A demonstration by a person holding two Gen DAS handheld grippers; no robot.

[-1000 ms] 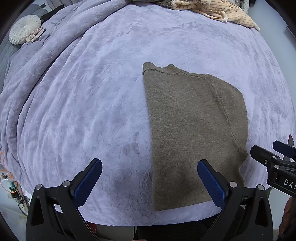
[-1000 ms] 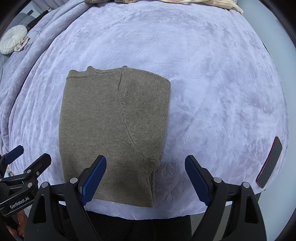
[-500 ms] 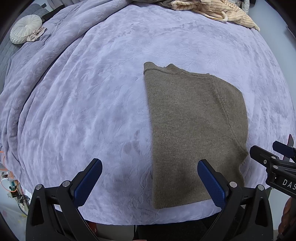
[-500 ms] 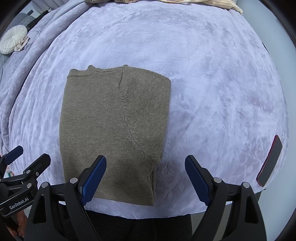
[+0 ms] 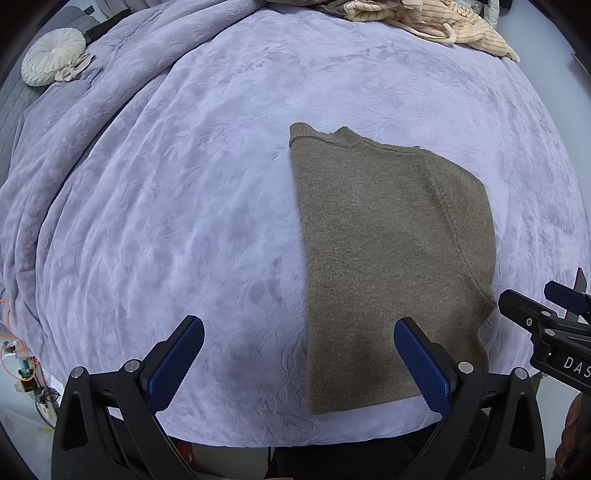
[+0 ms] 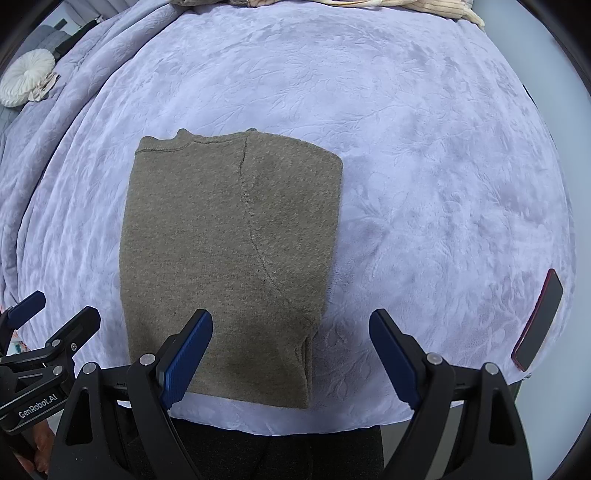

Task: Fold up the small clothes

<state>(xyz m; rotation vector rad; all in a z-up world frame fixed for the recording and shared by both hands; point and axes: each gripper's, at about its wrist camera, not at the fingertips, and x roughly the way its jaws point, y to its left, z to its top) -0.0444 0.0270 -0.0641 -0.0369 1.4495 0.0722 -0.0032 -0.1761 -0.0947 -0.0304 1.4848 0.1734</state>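
left tongs (image 5: 299, 354) spread wide, empty | right tongs (image 6: 290, 349) same | folded sweater (image 6: 229, 258) flat mid-frame on bed (image 6: 424, 166)

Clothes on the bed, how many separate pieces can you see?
2 at least: a folded olive-brown sweater lying flat near the front edge, and cream striped clothing heaped at the far edge. That heap may hold several pieces; I cannot separate them.

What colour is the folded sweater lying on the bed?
The folded sweater is a plain olive-brown knit, with no pattern; it shows best in the right wrist view.
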